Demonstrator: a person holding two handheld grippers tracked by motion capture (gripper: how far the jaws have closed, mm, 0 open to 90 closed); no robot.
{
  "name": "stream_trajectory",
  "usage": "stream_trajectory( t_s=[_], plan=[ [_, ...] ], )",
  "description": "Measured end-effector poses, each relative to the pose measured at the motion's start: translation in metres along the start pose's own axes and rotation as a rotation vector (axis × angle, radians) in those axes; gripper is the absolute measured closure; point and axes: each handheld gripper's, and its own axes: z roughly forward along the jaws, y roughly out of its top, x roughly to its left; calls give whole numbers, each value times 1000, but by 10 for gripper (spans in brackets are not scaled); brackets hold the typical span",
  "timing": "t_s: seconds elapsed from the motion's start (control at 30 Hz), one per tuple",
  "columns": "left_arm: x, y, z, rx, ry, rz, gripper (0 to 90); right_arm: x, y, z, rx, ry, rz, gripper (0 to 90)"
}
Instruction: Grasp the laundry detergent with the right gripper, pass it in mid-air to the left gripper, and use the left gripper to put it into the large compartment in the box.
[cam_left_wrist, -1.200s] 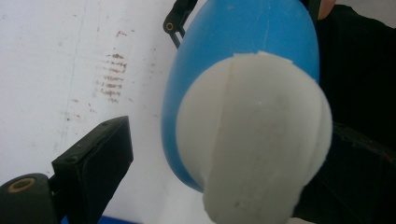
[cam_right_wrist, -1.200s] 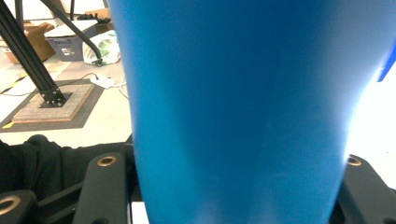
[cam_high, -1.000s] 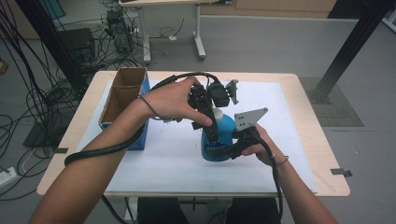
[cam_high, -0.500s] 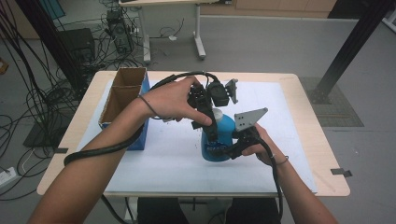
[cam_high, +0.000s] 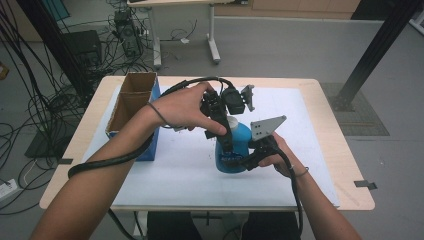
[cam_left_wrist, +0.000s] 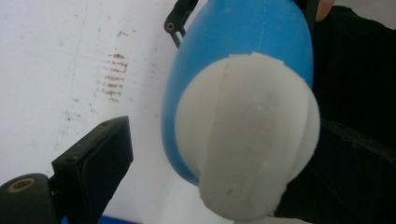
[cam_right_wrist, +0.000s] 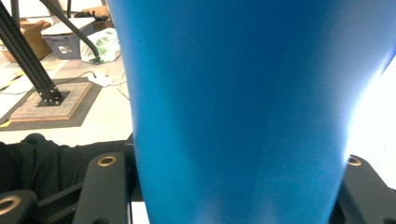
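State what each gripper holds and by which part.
The right gripper is clamped on the blue bottle at its body. The left gripper straddles the white cap, jaws apart, with a visible gap.

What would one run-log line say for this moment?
right gripper: jaws shut on blue bottle | left gripper: open jaws around white cap | bottle upright on table

Lab or workshop, bare grey floor (cam_high: 300, 45), cable tangles (cam_high: 30, 105), black frame struts (cam_high: 375, 50), wooden worktable (cam_high: 340, 150), cardboard box (cam_high: 132, 100)
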Motion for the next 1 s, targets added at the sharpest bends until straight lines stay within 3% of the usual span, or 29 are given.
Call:
stream_trajectory(
  t_s=[1.0],
  plan=[
    [0,0,-2,-4,-2,-1,78,0,0,1,2,-3,0,415]
  ],
)
